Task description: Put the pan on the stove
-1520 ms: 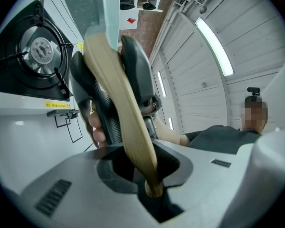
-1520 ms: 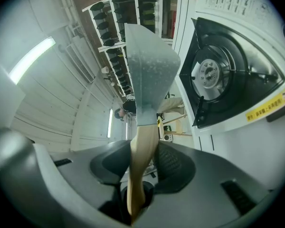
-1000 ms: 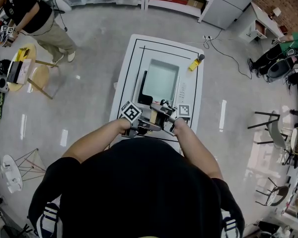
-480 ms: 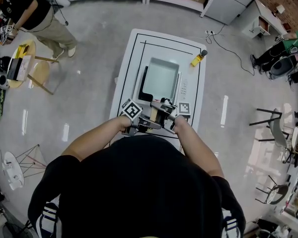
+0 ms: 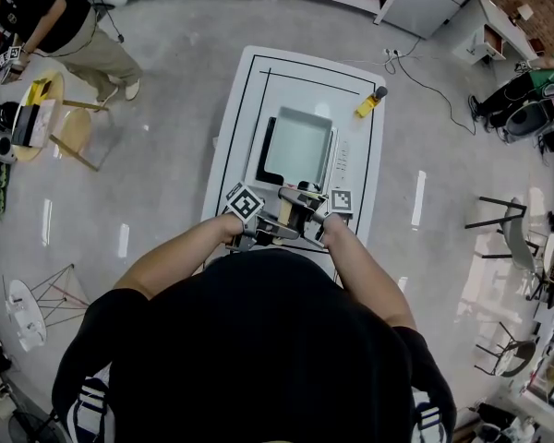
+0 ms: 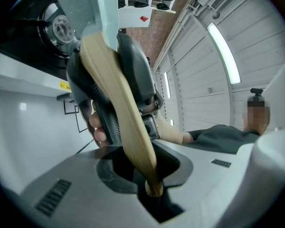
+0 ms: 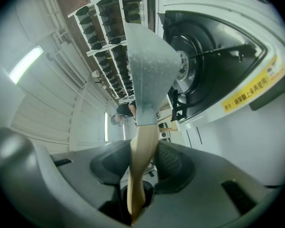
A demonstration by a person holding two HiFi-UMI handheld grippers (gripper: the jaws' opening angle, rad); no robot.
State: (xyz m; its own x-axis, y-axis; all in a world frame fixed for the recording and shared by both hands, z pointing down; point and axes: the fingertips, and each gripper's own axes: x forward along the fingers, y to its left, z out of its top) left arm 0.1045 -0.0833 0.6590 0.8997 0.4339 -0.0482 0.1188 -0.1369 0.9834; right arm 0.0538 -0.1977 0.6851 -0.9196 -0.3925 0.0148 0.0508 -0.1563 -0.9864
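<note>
Grey jaws of the left hand-held gripper are closed on the tip of a pale wooden handle. The right hand-held gripper is clamped on the same handle a little further along, where it is thicker. In the head view both sit close together just in front of the person's chest. The handle runs from them toward 12 o'clock.

At its far end is the pan, pale green-grey and squarish. It lies over the stove, whose black top shows as a strip along the pan's 9 o'clock and 6 o'clock edges. In the right gripper view the burner shows beside the pan's neck. I cannot tell whether the pan rests on the stove or hangs just above it.

The stove stands on a white surface. A small yellow object lies toward 1 o'clock.

The carrying looks nearly done. What seems left is settling the pan and letting go.
</note>
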